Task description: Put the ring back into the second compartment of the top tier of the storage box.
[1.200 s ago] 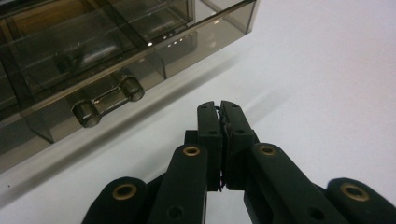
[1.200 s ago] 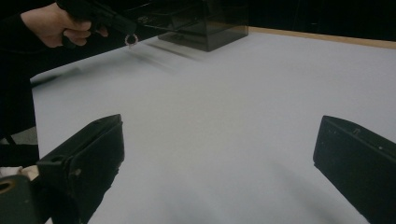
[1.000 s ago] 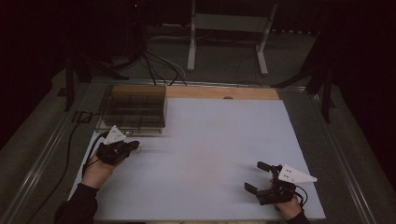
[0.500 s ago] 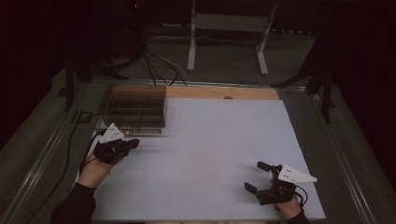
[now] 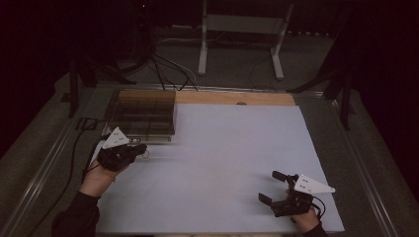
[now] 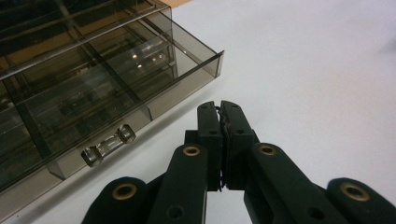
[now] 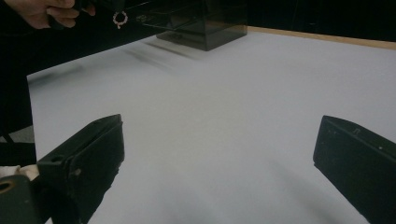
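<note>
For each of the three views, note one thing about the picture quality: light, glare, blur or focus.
High view: dim, the room behind the white table nearly black. Left gripper view: sharp, with small glints on the smoky clear drawer box and its handle. Right gripper view: the open right tongs are soft up close, and streaky blurred shadows lie on the table before the box.

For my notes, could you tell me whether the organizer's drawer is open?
Open: the drawer juts from the organizer.
</note>
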